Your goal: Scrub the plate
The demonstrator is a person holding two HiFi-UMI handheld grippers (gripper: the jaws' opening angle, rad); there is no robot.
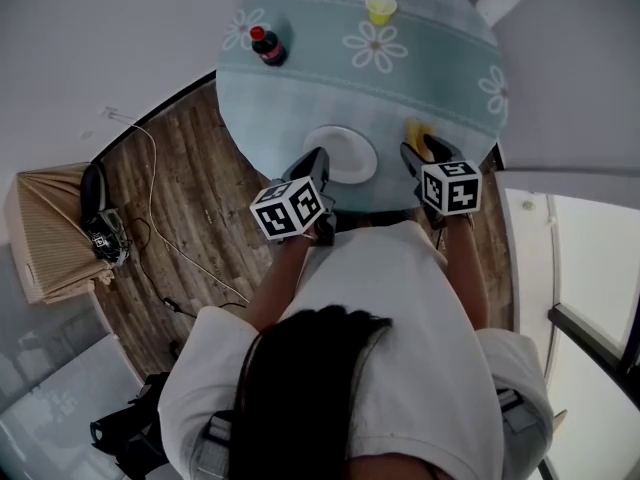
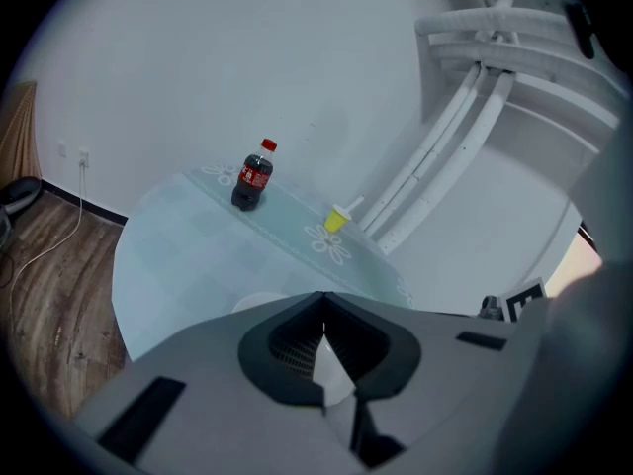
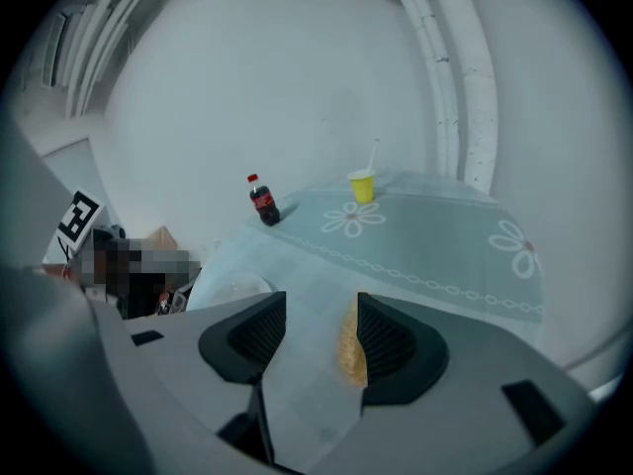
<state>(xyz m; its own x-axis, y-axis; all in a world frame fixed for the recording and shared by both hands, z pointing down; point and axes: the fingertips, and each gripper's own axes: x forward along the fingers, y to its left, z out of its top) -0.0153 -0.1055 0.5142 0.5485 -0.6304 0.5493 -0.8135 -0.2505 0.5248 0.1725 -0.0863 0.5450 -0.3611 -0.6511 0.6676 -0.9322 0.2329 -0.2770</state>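
place: looks like a home-style dining corner in a sparse room
counter (image 1: 300, 88): round, pale teal cloth with daisy print
on it: white plate (image 1: 350, 156), cola bottle (image 1: 268, 46), yellow cup (image 1: 380, 8) with a white stick in it
floor (image 1: 195, 168): wood planks, loose white cable (image 1: 152, 208), wall socket (image 2: 83, 156)
walls (image 2: 198, 67): plain white, white pipes (image 2: 443, 146) up one side
clutter: tan box (image 1: 45, 238) with dark gear beside it

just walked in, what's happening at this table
A person stands at the table with a gripper in each hand. The left gripper is shut at the near rim of the plate; whether it pinches the rim isn't clear. The right gripper is open, with the sponge lying on the cloth between its jaws, close to one pad and not gripped. The sponge is off the plate, so no scrubbing right now.
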